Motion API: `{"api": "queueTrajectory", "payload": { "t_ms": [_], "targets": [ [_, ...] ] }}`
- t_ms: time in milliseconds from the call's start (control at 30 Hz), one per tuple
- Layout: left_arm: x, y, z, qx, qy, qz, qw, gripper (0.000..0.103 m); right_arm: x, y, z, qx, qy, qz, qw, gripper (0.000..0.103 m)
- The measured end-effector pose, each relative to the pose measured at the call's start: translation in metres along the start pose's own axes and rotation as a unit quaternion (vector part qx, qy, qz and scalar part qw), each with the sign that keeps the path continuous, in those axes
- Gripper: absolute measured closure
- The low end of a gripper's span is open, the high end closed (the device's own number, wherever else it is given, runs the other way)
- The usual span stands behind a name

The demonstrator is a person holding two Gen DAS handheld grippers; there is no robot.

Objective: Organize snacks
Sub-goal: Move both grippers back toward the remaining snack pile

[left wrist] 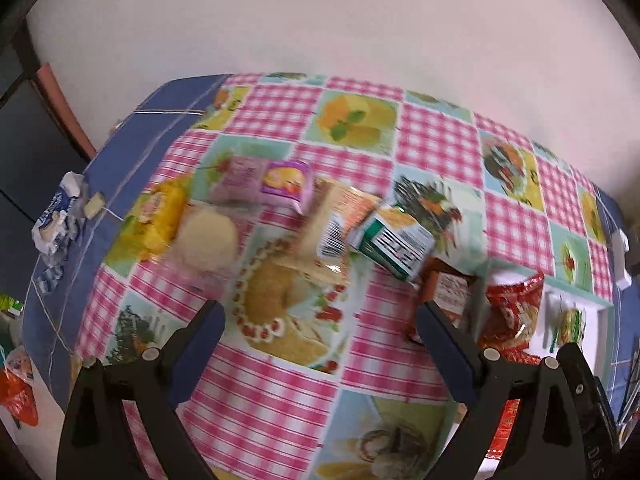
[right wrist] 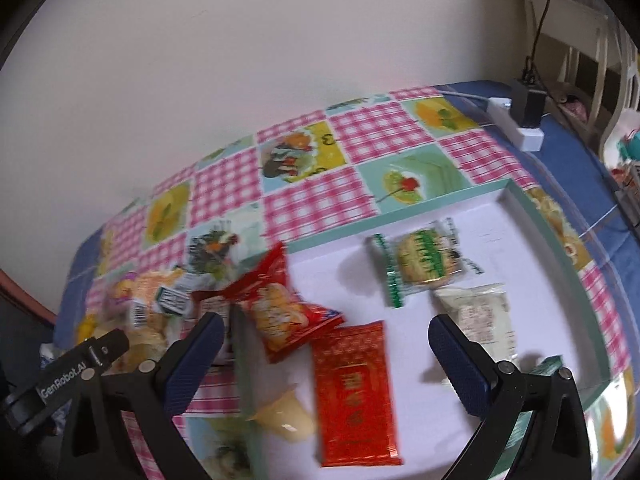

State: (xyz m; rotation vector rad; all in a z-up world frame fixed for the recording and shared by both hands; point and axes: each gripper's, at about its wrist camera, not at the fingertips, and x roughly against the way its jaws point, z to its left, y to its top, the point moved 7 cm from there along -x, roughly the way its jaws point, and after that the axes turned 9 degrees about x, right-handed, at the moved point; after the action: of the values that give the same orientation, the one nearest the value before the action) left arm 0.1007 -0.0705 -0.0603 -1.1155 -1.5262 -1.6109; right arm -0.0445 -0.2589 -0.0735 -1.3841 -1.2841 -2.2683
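Note:
A pile of snacks lies on the checked tablecloth: a pink-purple packet, a round pale cake, a clear cracker packet, and a green-white box. My left gripper is open and empty above the cloth, in front of them. A white tray with a teal rim holds a flat red packet, a green-striped biscuit packet and a pale packet. A red crisp bag lies across its left edge. My right gripper is open and empty over the tray.
A white power strip with a black plug lies at the table's far right. A crumpled blue-white wrapper sits on the blue cloth at the left edge. A wall runs behind the table. The left gripper's body shows at the lower left.

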Motion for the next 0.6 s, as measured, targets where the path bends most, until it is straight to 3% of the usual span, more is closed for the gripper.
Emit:
{"api": "queueTrajectory", "payload": {
  "t_ms": [400, 600],
  "targets": [
    [-0.008, 0.025, 0.069, 0.044, 0.045, -0.008, 0.9980, 0.006, 0.000, -0.012, 0.083, 0.083, 0.059, 0.005, 0.995, 0.000],
    [-0.013, 0.033, 0.101, 0.057, 0.061, -0.006, 0.9965, 0.006, -0.011, -0.024, 0.101, 0.116, 0.049, 0.023, 0.992, 0.000]
  ]
}}
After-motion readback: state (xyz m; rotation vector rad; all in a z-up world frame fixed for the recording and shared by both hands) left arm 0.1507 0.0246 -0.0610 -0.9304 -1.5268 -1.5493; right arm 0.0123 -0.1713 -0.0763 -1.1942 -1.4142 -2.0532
